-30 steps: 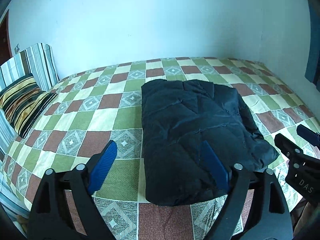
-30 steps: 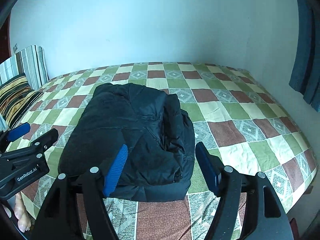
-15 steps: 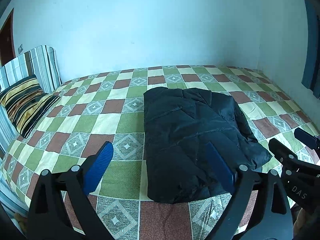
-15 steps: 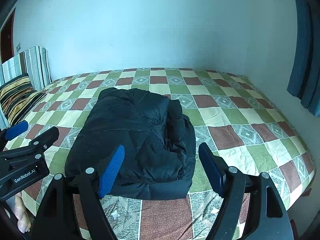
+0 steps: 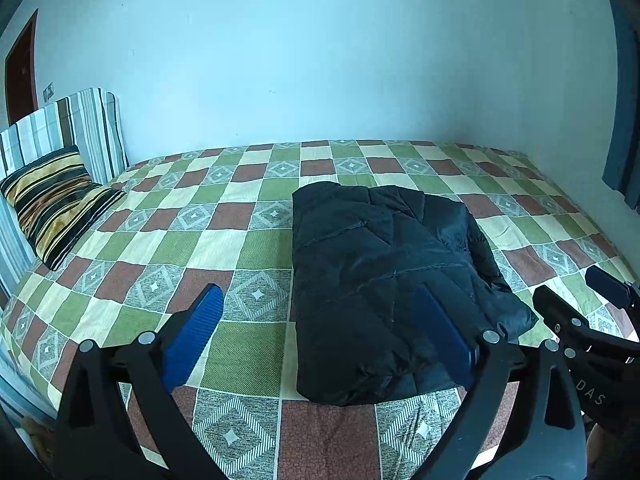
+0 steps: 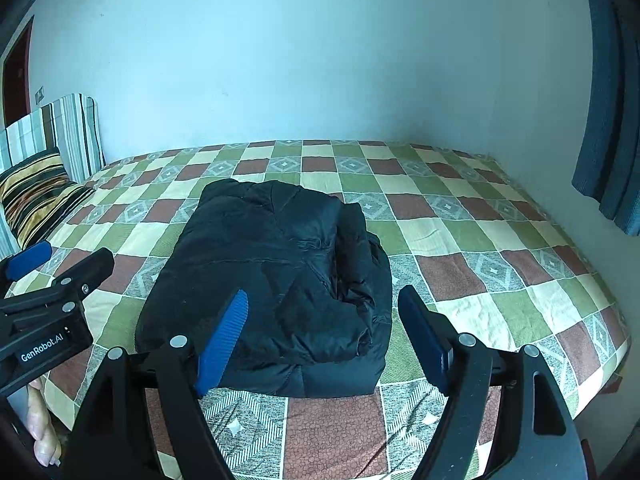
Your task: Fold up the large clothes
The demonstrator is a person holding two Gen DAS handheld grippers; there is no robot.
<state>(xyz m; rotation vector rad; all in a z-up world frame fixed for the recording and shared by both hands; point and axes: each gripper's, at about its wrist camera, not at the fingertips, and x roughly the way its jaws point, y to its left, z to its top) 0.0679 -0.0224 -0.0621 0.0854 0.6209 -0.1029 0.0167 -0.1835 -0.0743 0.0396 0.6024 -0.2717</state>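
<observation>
A black padded jacket (image 5: 384,288) is seen folded into a thick, roughly rectangular bundle, laid on the bed (image 5: 256,216) near its front edge, on a checked cover of green, brown and cream squares. The left hand-held gripper (image 5: 316,332) is held above the front edge of the bed with its blue pads spread wide; the left edge of the bundle is seen in the gap between them, but nothing is clamped. The right hand-held gripper (image 6: 324,332) is likewise held apart from the cloth, its jaws spread and empty, with the right part of the bundle seen beyond them. A striped pillow (image 5: 56,200) is propped at the left end of the bed against a striped cushion (image 5: 76,128). A pale blue wall (image 5: 320,60) is seen behind the bed, and a dark blue curtain (image 6: 608,120) hangs at the right.
</observation>
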